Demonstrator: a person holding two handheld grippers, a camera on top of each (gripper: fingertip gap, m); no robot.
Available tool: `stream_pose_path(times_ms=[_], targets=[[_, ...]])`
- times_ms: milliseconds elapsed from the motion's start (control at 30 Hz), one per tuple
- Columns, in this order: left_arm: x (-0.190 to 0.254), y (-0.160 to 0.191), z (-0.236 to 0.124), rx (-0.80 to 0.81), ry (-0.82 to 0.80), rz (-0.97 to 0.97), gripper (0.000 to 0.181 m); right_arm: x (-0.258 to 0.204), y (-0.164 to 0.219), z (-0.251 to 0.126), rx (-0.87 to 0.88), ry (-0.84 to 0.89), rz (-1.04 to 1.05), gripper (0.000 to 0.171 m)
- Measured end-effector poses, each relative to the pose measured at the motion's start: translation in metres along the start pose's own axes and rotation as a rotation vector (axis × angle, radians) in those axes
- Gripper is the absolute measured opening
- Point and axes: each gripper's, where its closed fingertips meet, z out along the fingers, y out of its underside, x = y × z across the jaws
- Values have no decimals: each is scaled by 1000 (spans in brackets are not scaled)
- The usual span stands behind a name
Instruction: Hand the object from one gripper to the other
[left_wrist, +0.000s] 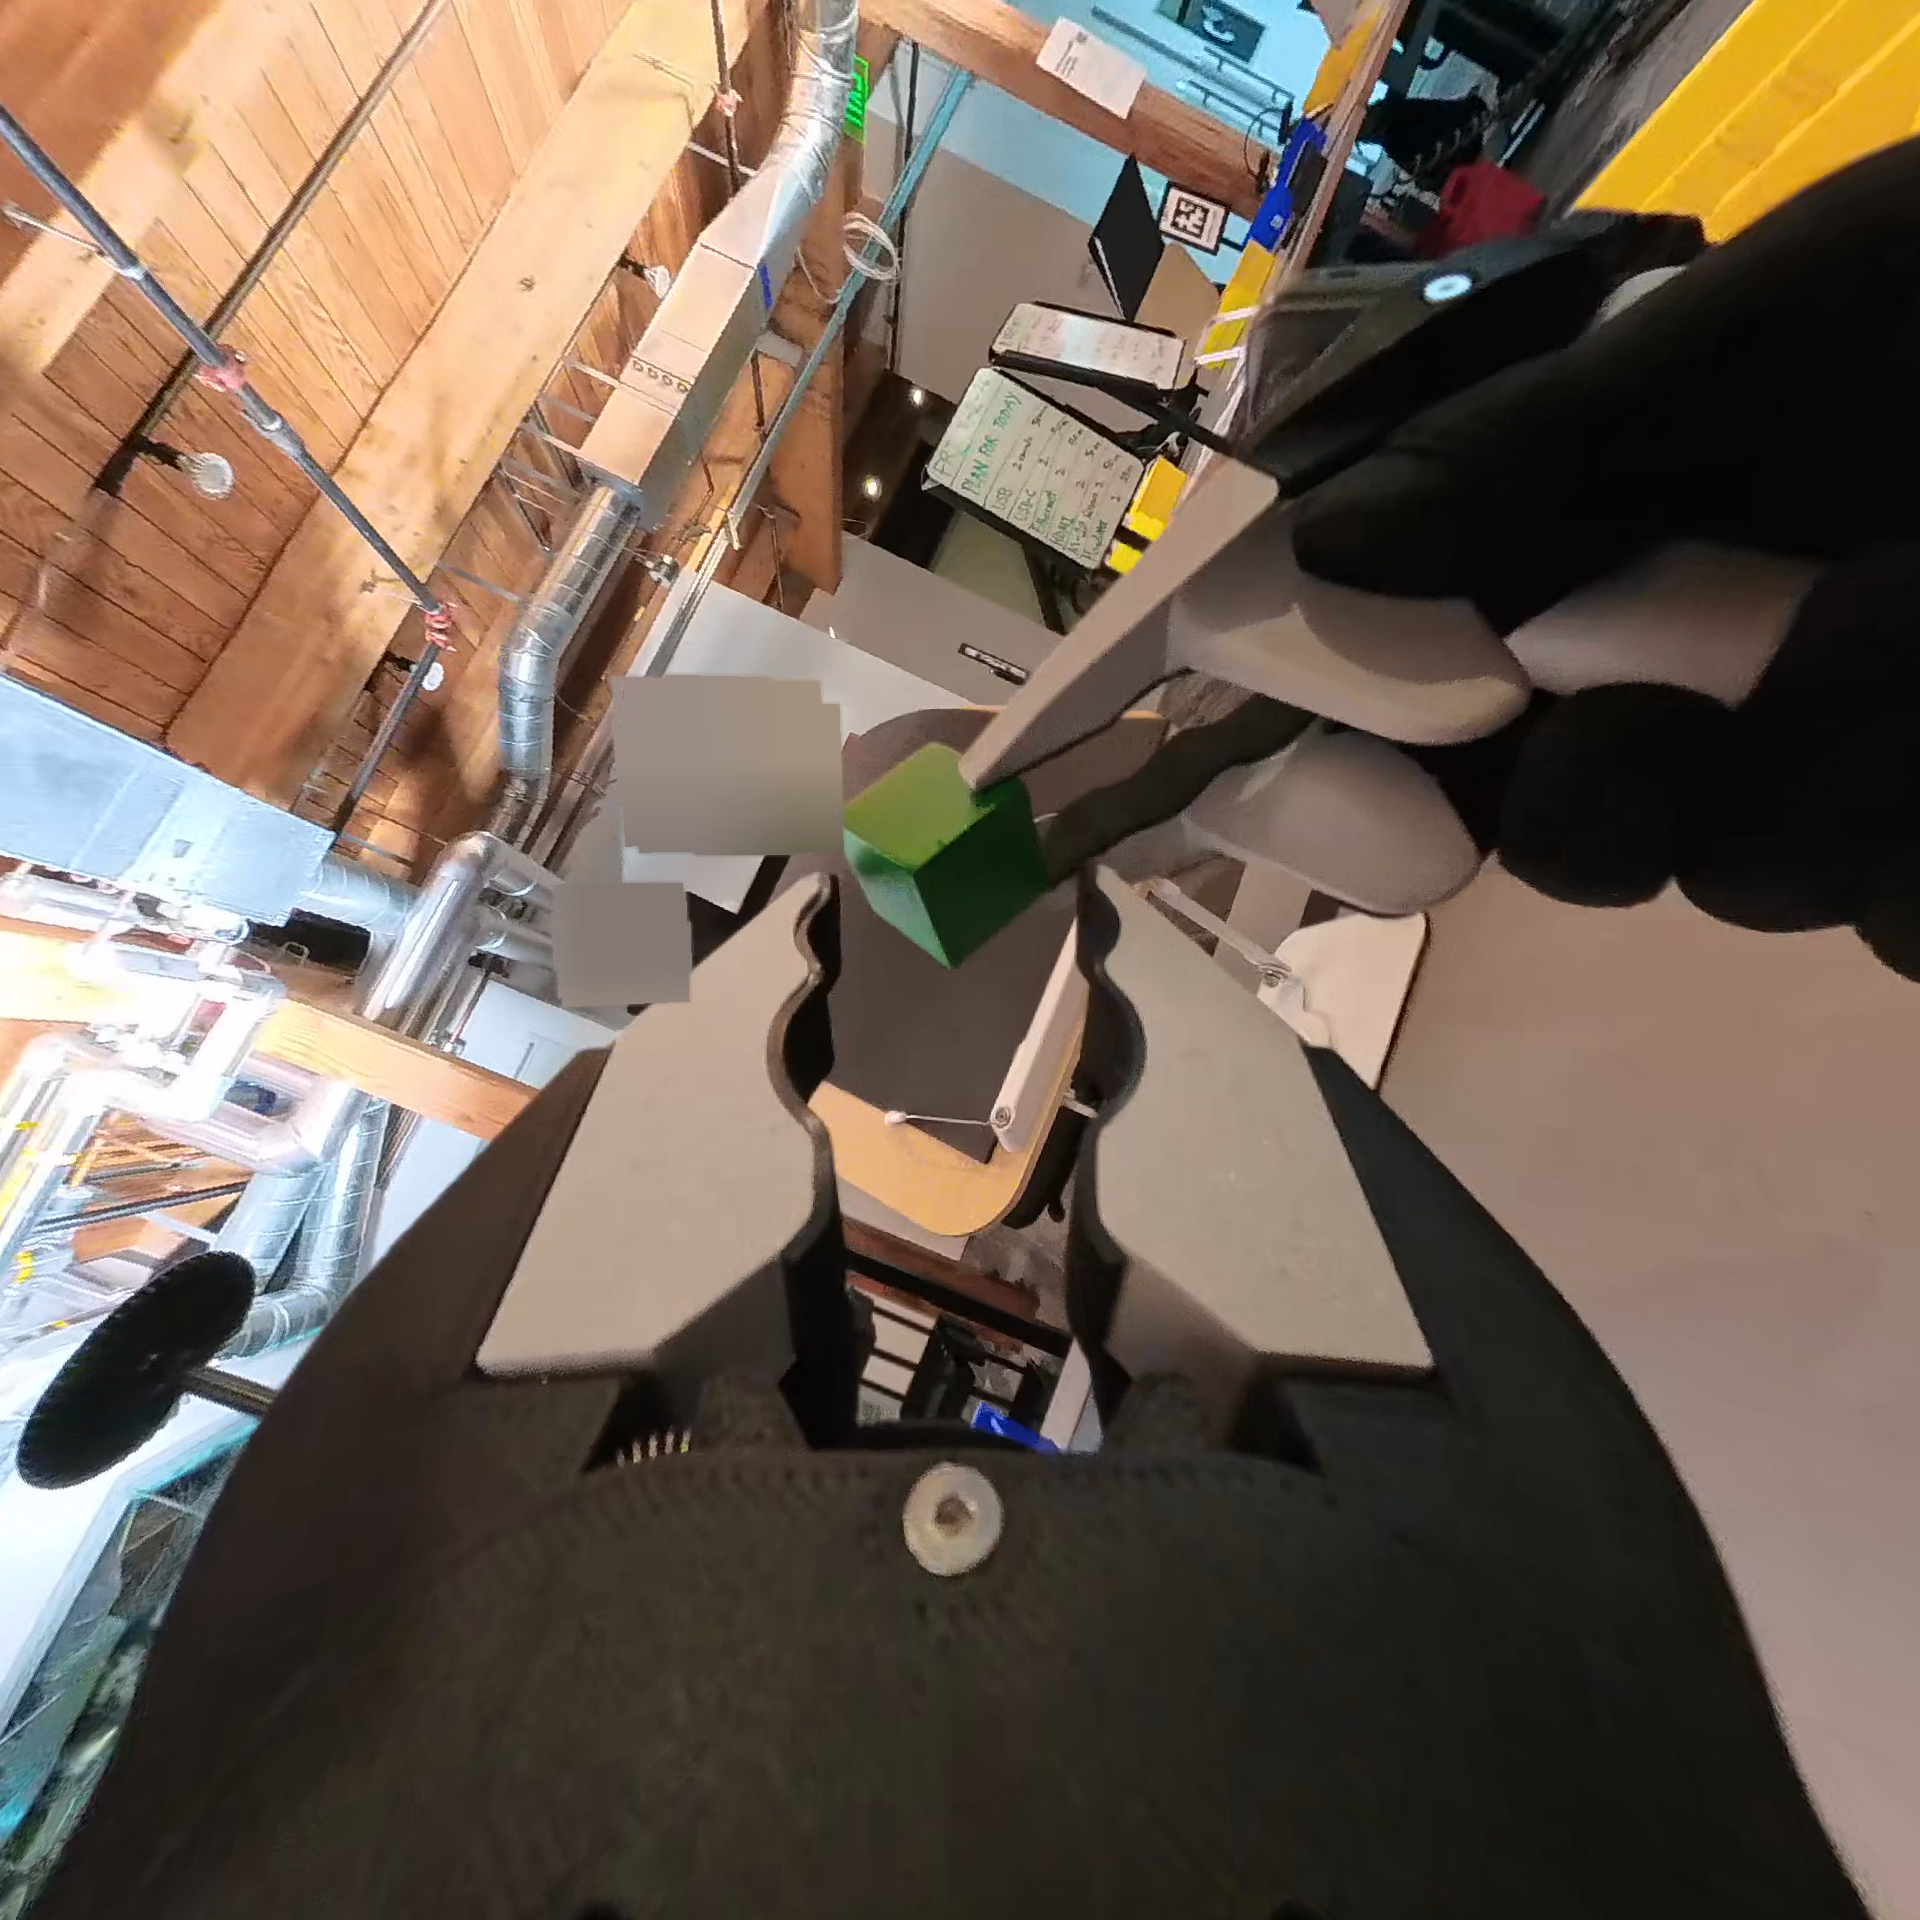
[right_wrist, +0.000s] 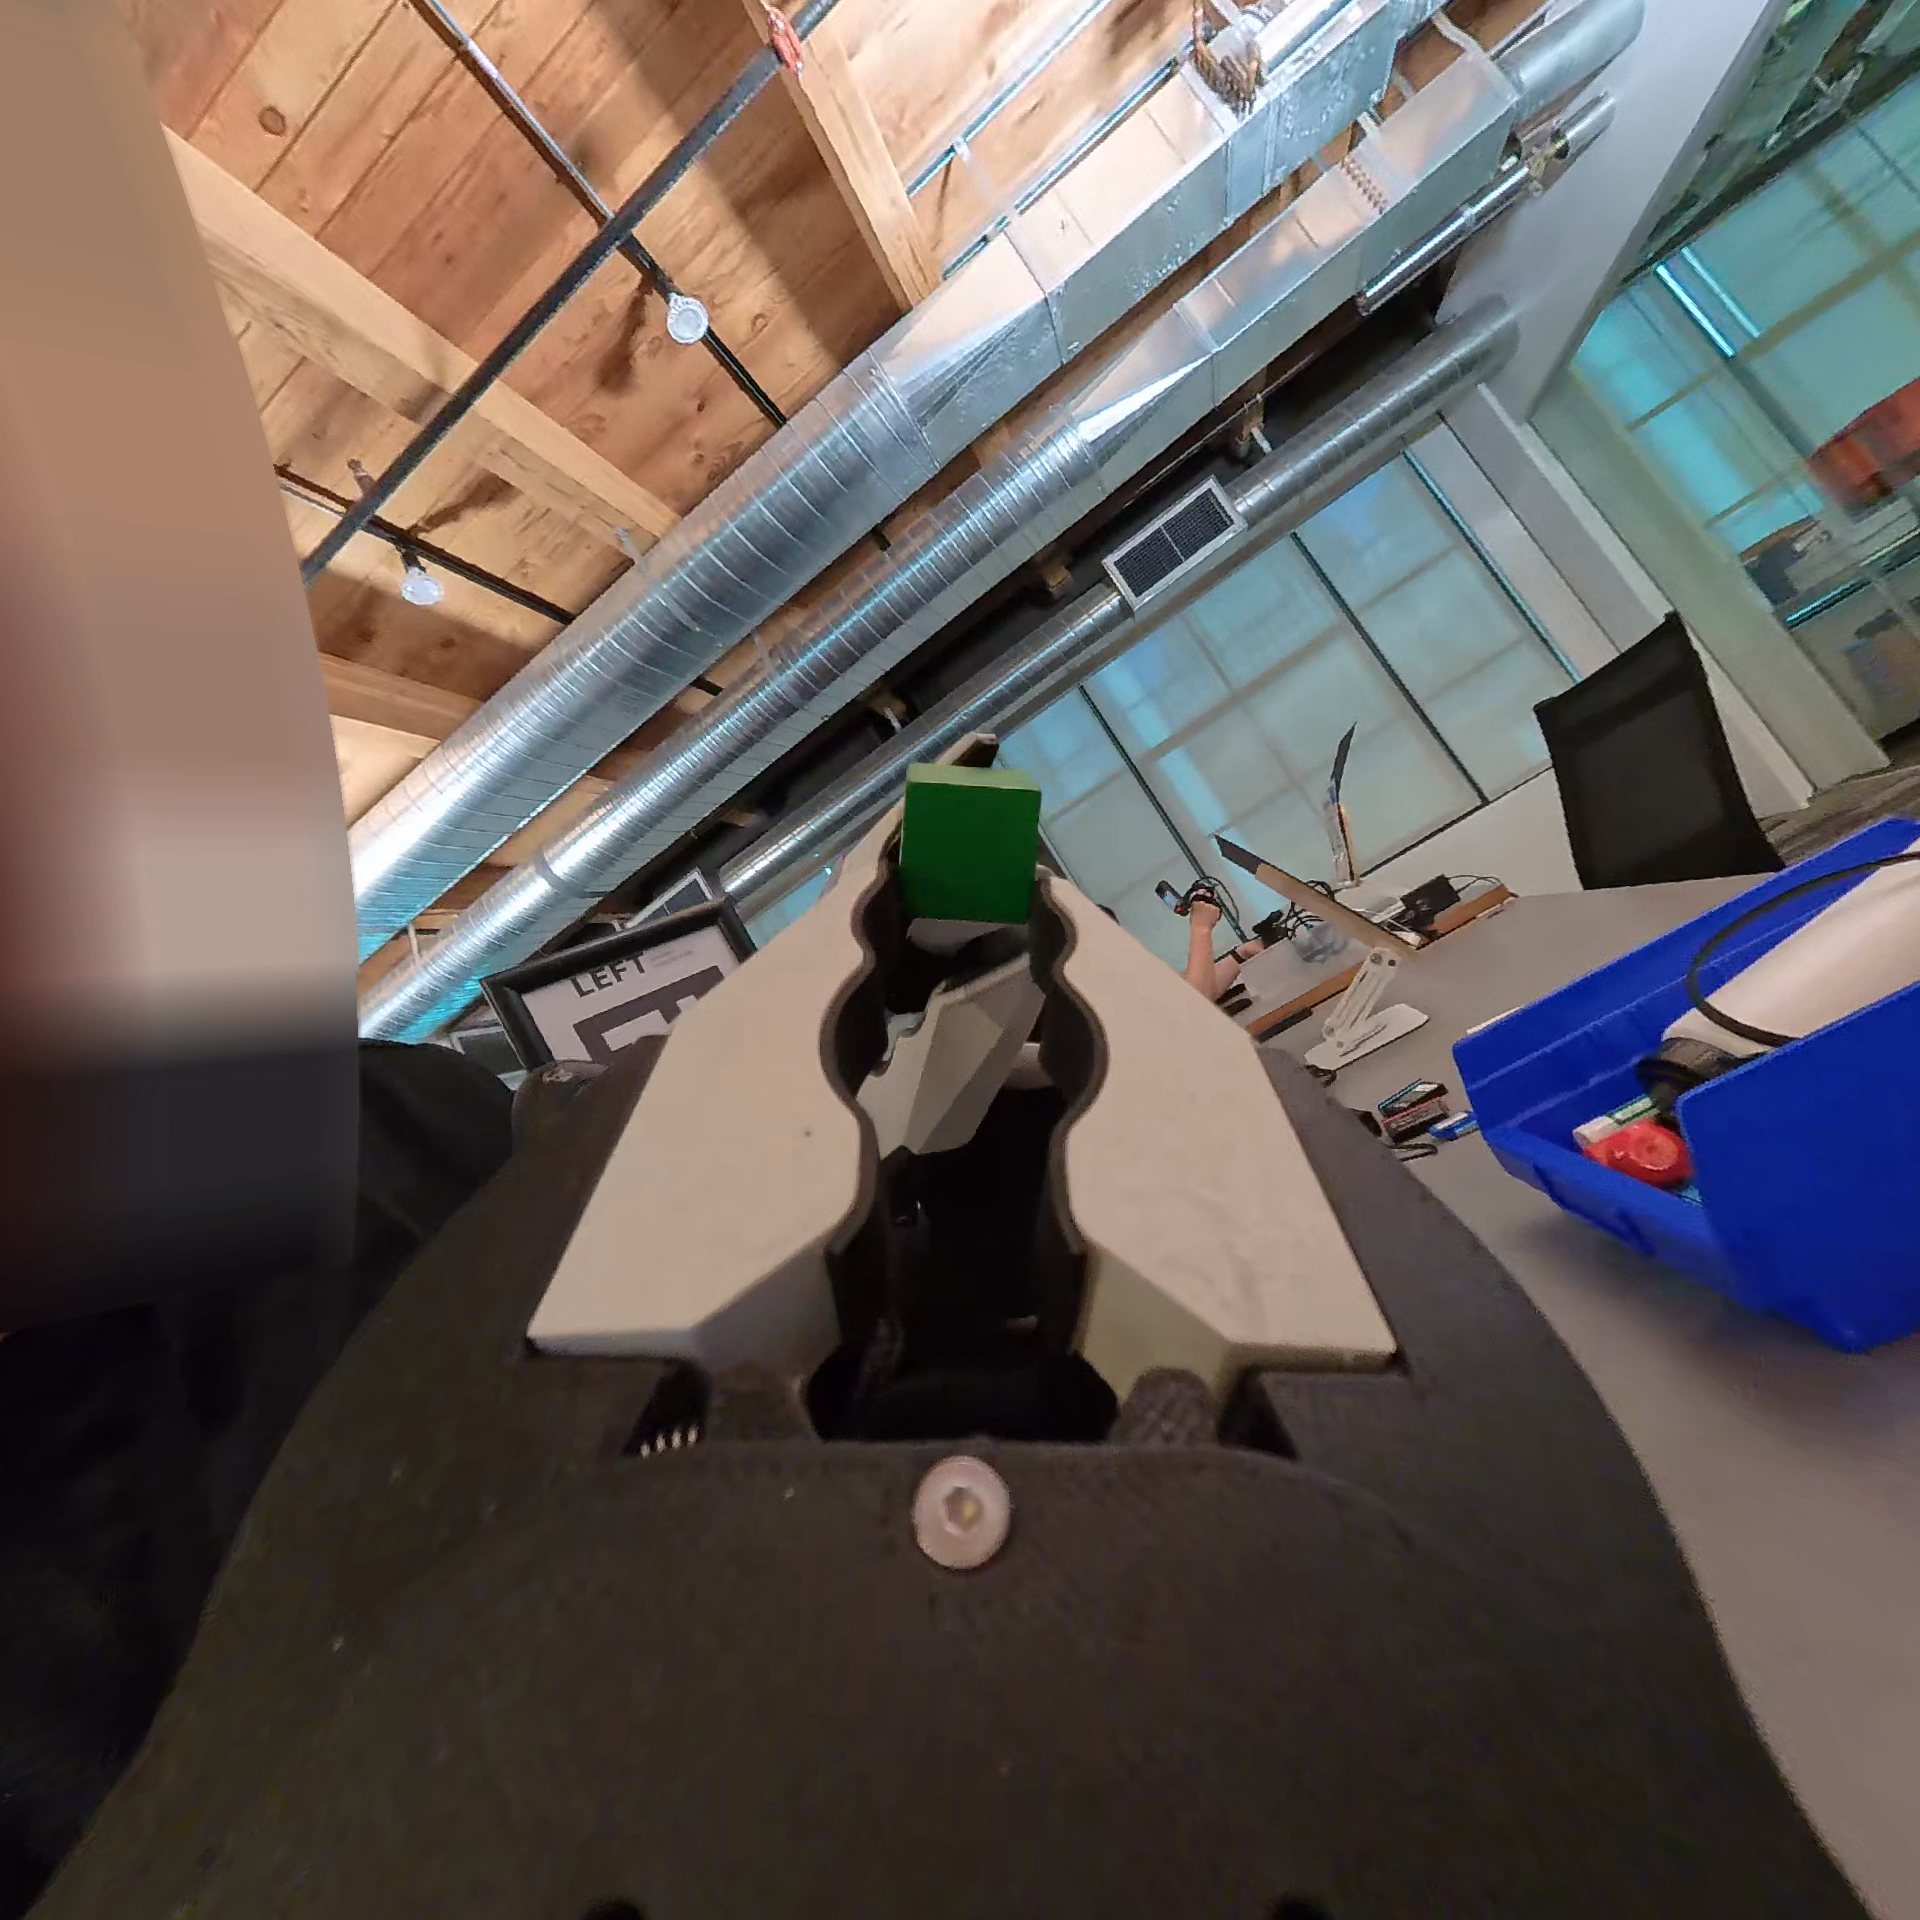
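My right hand-held gripper (right_wrist: 968, 883) is clamped on the green block (right_wrist: 968, 854), pinched at the very tips of its grey fingers (right_wrist: 1195, 1164), most of the block sticking out past them. In the left wrist view the same block (left_wrist: 945, 868) shows in mid-air, held by the right hand-held gripper (left_wrist: 1013, 805) coming in from the upper right, one grey finger on its top face, a dark one on its far side. My gloved hand (left_wrist: 1704, 540) in black wraps that tool's handle. My left hand-held gripper (left_wrist: 956, 904) has its jaws apart, nothing between the pads; the block sits just beyond and between its fingertips (left_wrist: 816, 904), not touching either as far as I can tell. Both tools are off the surface (right_wrist: 1621, 1434), which is grey and runs along the right side of the right wrist view. A blue bin (right_wrist: 1766, 1195) sits on it near the right edge, holding a red item and a white object with a black cable. Black chair (right_wrist: 1652, 758) at the far edge. Wooden ceiling and silver ducts (right_wrist: 831, 582) overhead.
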Motion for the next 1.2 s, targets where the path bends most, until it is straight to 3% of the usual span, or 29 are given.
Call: stream_pose_path(times_ms=[200,733,1200], targets=[[6,-5,-2,53,107,-58,43,5,5,-6,-43,-5,10,23],[8,-1,4,-17,17,8,42,2,0,-4,56,-32,66,23],[35,2,-8,34,360,17,37,8,35,-10,-162,-55,102,23]])
